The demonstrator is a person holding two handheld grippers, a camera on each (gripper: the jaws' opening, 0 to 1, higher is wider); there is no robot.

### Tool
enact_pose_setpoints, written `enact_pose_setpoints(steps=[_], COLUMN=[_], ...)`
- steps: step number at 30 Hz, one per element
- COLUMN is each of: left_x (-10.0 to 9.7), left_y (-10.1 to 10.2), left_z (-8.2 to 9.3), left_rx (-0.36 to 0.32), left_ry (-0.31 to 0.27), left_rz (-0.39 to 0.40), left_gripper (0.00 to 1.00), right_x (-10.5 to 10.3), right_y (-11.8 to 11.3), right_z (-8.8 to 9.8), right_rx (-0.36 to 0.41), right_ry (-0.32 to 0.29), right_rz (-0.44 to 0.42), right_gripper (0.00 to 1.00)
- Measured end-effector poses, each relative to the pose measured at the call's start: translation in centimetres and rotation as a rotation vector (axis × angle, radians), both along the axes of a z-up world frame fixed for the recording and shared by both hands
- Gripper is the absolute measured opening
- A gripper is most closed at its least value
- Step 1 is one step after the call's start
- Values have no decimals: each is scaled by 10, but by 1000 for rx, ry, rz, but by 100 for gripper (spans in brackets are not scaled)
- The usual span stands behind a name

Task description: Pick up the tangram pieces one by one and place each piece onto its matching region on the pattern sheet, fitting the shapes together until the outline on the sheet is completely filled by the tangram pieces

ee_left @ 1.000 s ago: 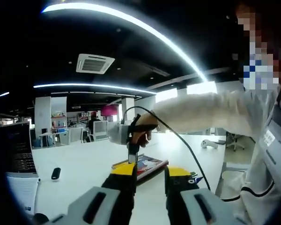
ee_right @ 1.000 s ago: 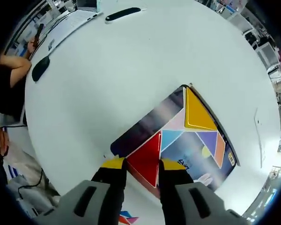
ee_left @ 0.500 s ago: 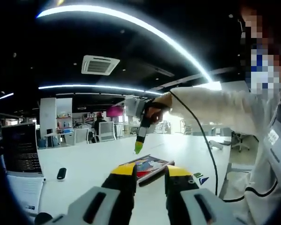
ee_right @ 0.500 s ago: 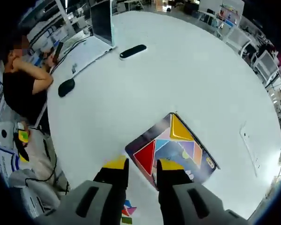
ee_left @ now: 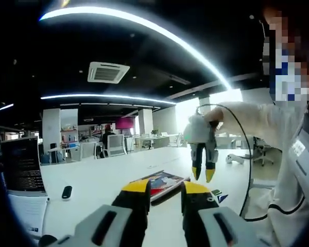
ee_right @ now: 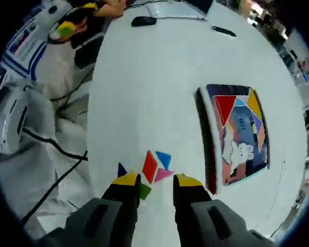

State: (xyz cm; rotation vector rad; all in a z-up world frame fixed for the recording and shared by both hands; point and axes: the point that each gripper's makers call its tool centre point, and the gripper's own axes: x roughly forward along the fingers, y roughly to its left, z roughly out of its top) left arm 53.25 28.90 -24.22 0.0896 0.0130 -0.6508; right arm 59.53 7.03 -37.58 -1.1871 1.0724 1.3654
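White table is carrying the pattern sheet, red triangle and yellow triangle lying on it; right gripper is hovering released over loose pieces (several colours); left gripper is sitting released, empty.

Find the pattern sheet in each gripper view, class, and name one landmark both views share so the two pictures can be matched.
Left gripper view: the pattern sheet lies low at centre on the white table, just above this view's jaws.
Right gripper view: the sheet lies right of centre, red and yellow pieces at its upper end.
Shared landmark: the white table.
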Motion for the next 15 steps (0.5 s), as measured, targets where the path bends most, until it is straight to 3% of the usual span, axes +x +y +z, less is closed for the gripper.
enact_pose_setpoints(steps=[2, 5, 8, 10, 13, 15], left_x=[0, 0, -2, -4, -4, -3], left_y=[-1, -3, -4, -4, -1, 2], left_z=[0, -1, -1, 0, 2, 1], left_rx=[5, 10, 19, 20, 15, 12], left_ry=[1, 2, -2, -5, -10, -9], left_rz=[-3, -5, -10, -13, -10, -4], left_gripper=[26, 26, 26, 26, 26, 26], right_x=[-2, 9, 31, 39, 33, 33], right_y=[0, 12, 26, 24, 33, 33], right_z=[-9, -14, -15, -19, -25, -29], right_rx=[1, 21, 19, -37, 0, -18], right_ry=[-21, -69, -186, -194, -134, -122], right_rz=[114, 181, 475, 473, 475, 471], right_gripper=[27, 26, 26, 25, 24, 23])
